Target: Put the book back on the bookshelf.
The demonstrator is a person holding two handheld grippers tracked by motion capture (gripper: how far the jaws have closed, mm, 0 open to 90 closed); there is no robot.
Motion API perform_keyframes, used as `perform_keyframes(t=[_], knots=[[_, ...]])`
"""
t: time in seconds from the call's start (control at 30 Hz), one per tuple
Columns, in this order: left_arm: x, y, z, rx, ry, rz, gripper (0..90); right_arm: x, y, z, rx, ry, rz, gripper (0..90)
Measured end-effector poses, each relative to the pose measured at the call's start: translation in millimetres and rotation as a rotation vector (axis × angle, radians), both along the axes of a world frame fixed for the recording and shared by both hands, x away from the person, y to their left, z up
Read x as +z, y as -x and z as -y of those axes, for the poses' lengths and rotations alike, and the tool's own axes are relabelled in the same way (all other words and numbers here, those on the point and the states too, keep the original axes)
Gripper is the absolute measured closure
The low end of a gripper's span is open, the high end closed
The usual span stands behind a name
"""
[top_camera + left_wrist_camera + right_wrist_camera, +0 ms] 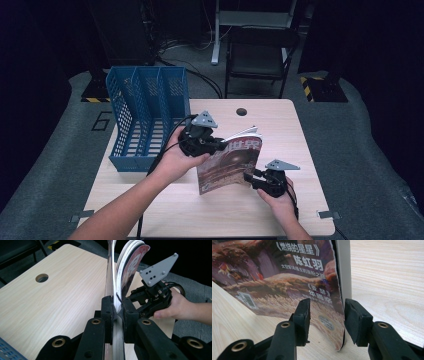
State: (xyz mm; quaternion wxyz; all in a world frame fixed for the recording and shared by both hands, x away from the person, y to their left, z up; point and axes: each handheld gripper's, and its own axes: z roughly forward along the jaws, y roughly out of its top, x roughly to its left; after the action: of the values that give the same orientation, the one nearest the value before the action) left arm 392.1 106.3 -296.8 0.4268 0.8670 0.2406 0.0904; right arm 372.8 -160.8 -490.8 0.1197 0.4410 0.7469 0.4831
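High view: a magazine [231, 165] stands on its lower edge near the middle of the table [300, 150], tilted, cover toward the person. The left gripper [220, 146] has it by the upper left edge, near the spine; the right gripper [250, 178] is at its lower right corner, close to the table's front right part.

Left gripper view: the left gripper [115, 312] has its jaws together, clamped on the magazine [130, 267]. The pages fan out above the grip, and the other hand [175, 307] with its gripper sits just beyond, on the right.

Right gripper view: the right gripper [325, 312] has its jaws apart, one on each side of the magazine's [287, 272] lower corner. The right jaw is close against the back pages; the left jaw stands off the cover with a clear gap. The corner rests on the wood.

A blue file rack [145, 117] with several upright slots stands at the table's back left corner, just beside the left hand [175, 160]. A round cable hole [242, 111] lies near the back edge. The tabletop is pale wood grain. Around it is grey carpet, a dark folding chair [260, 55] behind the table, and cables on the floor in a dim room.
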Motion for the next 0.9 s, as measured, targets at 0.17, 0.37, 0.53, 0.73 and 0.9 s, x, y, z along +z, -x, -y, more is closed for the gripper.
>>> perform_keyframes(t=[0.17,0.37,0.53,0.73,0.9], knots=[[4.0,0.0,5.5,-0.014,-0.047,-0.025,81.7,0.3,-0.2,-0.2,-0.006,-0.002,-0.002,56.3],[6.7,-1.4,7.7,-0.025,-0.086,-0.021,82.3,0.0,-0.7,-0.2,-0.007,-0.008,0.0,55.8],[6.5,-5.0,6.6,-0.03,-0.105,-0.043,82.2,0.0,-0.7,0.1,-0.001,-0.009,0.001,55.4],[5.4,-6.6,6.2,-0.032,-0.111,-0.053,82.4,0.2,-0.6,-0.3,-0.001,-0.007,-0.001,55.4],[4.4,-6.6,7.0,-0.024,-0.108,-0.06,82.5,0.1,-0.5,-0.5,-0.002,-0.006,-0.001,55.2]])
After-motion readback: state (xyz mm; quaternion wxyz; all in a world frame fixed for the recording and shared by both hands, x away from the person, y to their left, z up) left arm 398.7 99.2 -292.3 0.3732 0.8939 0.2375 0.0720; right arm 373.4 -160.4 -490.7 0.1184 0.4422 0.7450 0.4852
